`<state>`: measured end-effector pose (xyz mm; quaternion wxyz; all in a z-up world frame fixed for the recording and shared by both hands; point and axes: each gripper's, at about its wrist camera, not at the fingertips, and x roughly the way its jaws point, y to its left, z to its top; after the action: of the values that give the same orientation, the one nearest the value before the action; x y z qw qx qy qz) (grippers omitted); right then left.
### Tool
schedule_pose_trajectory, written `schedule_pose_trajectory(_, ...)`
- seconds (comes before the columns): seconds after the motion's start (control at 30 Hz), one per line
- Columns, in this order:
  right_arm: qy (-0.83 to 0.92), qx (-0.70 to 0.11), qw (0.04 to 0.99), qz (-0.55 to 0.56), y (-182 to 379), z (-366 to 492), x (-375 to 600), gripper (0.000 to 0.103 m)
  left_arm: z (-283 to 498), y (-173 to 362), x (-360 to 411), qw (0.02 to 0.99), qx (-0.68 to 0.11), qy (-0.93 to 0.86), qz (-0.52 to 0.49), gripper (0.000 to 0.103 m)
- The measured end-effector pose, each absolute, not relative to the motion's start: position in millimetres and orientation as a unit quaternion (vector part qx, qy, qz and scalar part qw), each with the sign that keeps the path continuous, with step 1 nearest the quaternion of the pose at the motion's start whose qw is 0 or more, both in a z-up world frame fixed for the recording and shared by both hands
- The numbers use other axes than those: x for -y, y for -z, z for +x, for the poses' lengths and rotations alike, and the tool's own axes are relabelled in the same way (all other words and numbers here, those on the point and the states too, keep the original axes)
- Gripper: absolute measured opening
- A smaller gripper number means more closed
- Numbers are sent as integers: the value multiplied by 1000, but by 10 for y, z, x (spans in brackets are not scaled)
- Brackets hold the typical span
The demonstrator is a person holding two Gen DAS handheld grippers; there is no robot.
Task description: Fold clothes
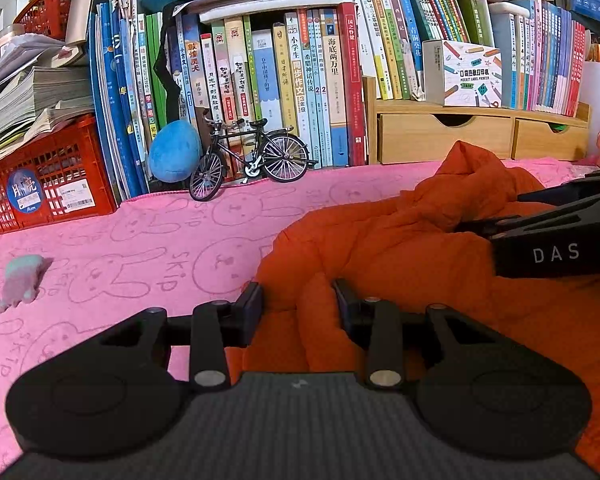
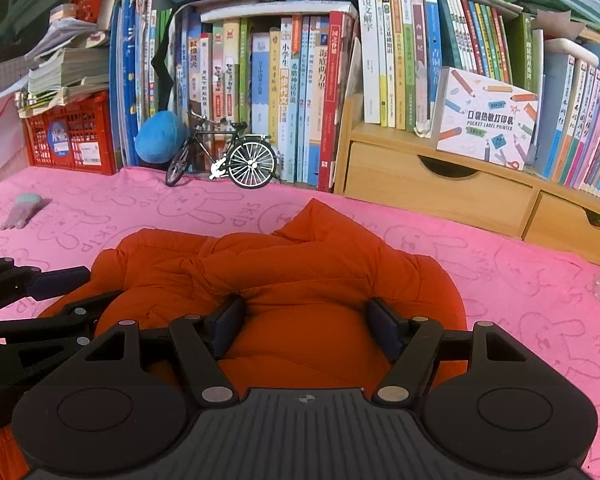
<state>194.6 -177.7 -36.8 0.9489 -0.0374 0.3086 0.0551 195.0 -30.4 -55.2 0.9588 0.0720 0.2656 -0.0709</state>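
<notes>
An orange puffy jacket (image 1: pixel 380 240) lies crumpled on the pink rabbit-print towel (image 1: pixel 140 260). My left gripper (image 1: pixel 298 304) is at the jacket's left edge, its pads closed on a raised fold of the fabric. In the right wrist view the jacket (image 2: pixel 300 256) is a thick heap with one corner sticking up toward the books. My right gripper (image 2: pixel 306 326) has its jaws wide and both pads pressed into a fat bulge of the jacket. The right gripper's fingers (image 1: pixel 512 232) come in from the right, and the left gripper's fingers (image 2: pixel 60 280) from the left.
A model bicycle (image 1: pixel 252 156) and a blue plush ball (image 1: pixel 174 152) stand at the far edge against a wall of books. A red crate (image 1: pixel 48 188) is at the far left, wooden drawers (image 1: pixel 444 138) at the far right. A small pale plush toy (image 1: pixel 20 280) lies on the towel's left side.
</notes>
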Motion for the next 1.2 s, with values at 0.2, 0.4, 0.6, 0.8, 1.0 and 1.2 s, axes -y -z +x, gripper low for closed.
schedule_pose_trajectory(0.2, -55, -309, 949, -36, 373, 1946, 1774, 69, 1950, 552, 304, 959, -266, 71, 72, 37)
schedule_pose_trajectory(0.4, -55, -309, 949, -36, 373, 1945, 1773, 69, 1951, 551, 303, 959, -266, 71, 73, 37)
schedule_pose_trajectory(0.6, -56, -308, 949, -36, 377, 1945, 1782, 69, 1951, 551, 295, 959, -266, 72, 73, 37)
schedule_pose_trajectory(0.8, -56, -307, 949, -35, 383, 1943, 1782, 69, 1955, 552, 285, 959, -266, 72, 72, 37)
schedule_pose_trajectory(1.0, -55, -306, 950, -34, 386, 1943, 1776, 69, 1955, 551, 283, 959, -266, 72, 71, 38)
schedule_pose_trajectory(1.2, -54, -302, 951, -33, 388, 1932, 1780, 69, 1969, 559, 255, 959, -269, 69, 62, 42)
